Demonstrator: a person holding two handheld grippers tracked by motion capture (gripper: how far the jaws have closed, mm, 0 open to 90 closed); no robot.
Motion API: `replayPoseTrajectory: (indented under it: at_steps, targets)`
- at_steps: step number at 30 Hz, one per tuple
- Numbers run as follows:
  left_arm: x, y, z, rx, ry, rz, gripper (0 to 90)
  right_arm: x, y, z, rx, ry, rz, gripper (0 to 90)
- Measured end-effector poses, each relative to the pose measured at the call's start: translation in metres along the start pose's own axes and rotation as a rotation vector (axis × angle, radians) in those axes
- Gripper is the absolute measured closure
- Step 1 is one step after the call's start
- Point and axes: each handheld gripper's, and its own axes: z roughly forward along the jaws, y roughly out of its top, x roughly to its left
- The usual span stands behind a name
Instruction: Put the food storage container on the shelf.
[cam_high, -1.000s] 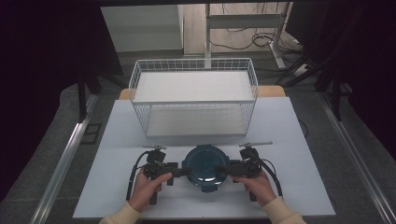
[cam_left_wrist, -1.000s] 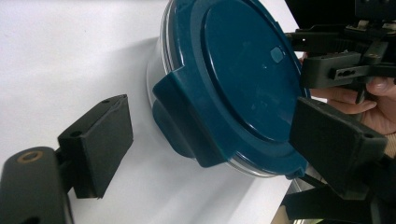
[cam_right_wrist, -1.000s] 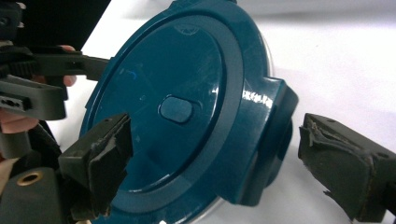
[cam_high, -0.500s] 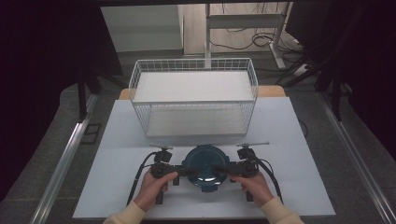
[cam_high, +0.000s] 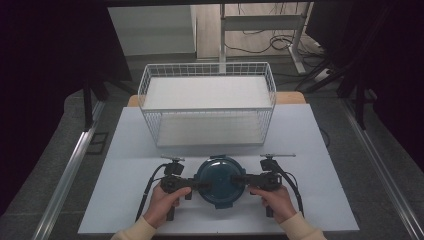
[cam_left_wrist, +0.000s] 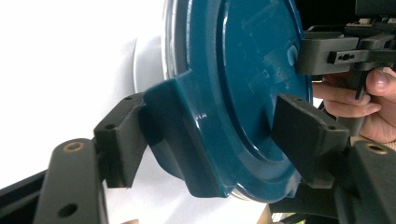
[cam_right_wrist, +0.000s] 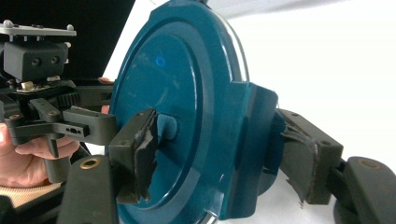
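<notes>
A round dark-teal lid (cam_high: 219, 181) with a latch tab on each side lies flat on the white table, on a clear container whose rim (cam_left_wrist: 164, 51) shows under it. My left gripper (cam_high: 198, 185) comes in from the lid's left. Its jaws straddle the left latch tab (cam_left_wrist: 177, 135), one pad against the tab's outer face and the other on the lid's top; my left gripper (cam_left_wrist: 215, 130) is shut on it. My right gripper (cam_high: 239, 180) mirrors this on the right latch tab (cam_right_wrist: 254, 140), and my right gripper (cam_right_wrist: 219, 154) is shut across that edge.
A white wire basket (cam_high: 207, 108) stands behind the lid at mid-table, with a pale liner inside. The white table top (cam_high: 320, 150) extends to both sides. Dark floor, metal rails and desk legs surround the table. A hand (cam_left_wrist: 355, 98) holds each gripper.
Almost nothing differs. Both hands and the lid stay in place; the left hand has edged slightly inward toward the lid.
</notes>
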Motion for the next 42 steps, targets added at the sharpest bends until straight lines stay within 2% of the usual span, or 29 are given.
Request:
replayPoseTrajectory:
  at_steps: [5,8,9,18,21,26,29,42]
  targets:
    - [-0.007,-0.004,-0.005,-0.019,0.006,0.018,33.8,0.005,-0.008,-0.009,-0.030,0.010,-0.035,37.0]
    - [-0.008,-0.006,-0.007,-0.030,0.004,0.019,35.6,0.005,-0.011,-0.011,-0.046,0.016,-0.041,38.5]
    - [-0.008,-0.006,-0.009,-0.033,0.002,0.020,37.2,0.006,-0.012,-0.011,-0.054,0.021,-0.062,38.7]
    - [-0.010,-0.006,-0.015,-0.060,0.015,0.038,38.7,0.012,-0.015,-0.011,-0.059,0.017,-0.114,39.4]
    - [-0.012,-0.006,-0.018,-0.065,0.028,0.065,38.6,0.015,-0.015,-0.011,-0.058,0.019,-0.131,39.5]
    - [-0.015,-0.006,-0.021,-0.077,0.028,0.084,38.6,0.018,-0.015,-0.013,-0.069,0.019,-0.149,39.6]
    - [-0.022,-0.005,-0.026,-0.096,0.039,0.115,38.6,0.023,-0.013,-0.017,-0.086,0.021,-0.174,39.6]
    - [-0.037,0.004,-0.042,-0.142,0.059,0.173,38.5,0.040,-0.003,-0.027,-0.130,0.023,-0.248,39.7]
